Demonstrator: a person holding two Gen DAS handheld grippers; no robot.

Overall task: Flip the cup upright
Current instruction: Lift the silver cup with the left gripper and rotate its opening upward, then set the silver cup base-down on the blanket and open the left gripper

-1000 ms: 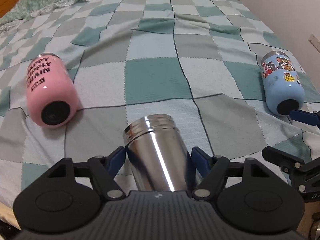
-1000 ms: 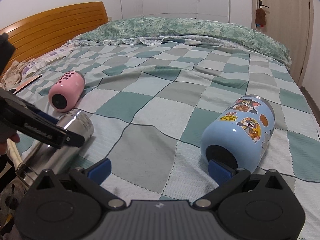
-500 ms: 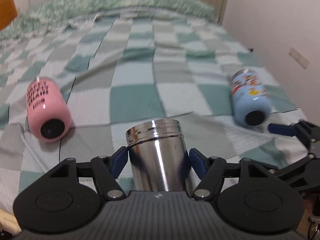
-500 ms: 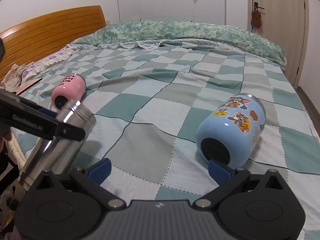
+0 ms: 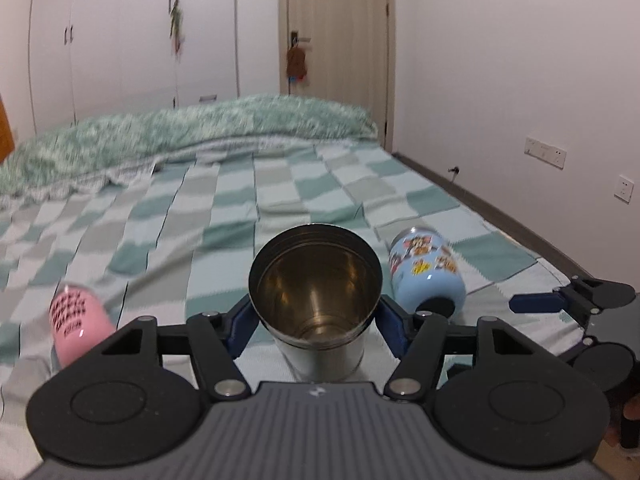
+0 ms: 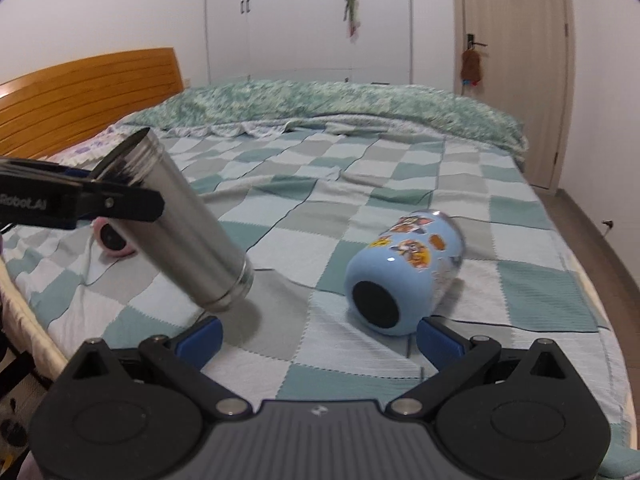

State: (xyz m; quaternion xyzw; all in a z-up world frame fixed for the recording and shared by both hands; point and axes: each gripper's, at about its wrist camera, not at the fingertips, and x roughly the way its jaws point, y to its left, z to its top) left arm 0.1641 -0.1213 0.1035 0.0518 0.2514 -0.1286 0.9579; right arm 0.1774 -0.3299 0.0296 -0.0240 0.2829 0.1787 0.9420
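Note:
My left gripper [image 5: 314, 322] is shut on a steel cup [image 5: 316, 300]. In the right wrist view the steel cup [image 6: 180, 224] is tilted, open mouth up and to the left, its base at the checked bedspread [image 6: 400, 184]. A light blue cartoon cup [image 6: 404, 276] lies on its side just ahead of my right gripper [image 6: 320, 336], which is open and empty. The blue cup also shows in the left wrist view [image 5: 426, 276]. A pink cup [image 5: 76, 326] lies on its side at the left.
The bed's near edge [image 6: 28, 320] runs along the left. A wooden headboard [image 6: 80, 96] stands at the far left. A bunched green quilt [image 6: 340, 108] lies across the far end. A wall [image 5: 520, 100] and a door [image 5: 332, 52] are at the right.
My left gripper has raised and tipped the steel cup from lying flat towards upright, so its open mouth now faces the left camera. The right gripper has stayed open near the blue cup.

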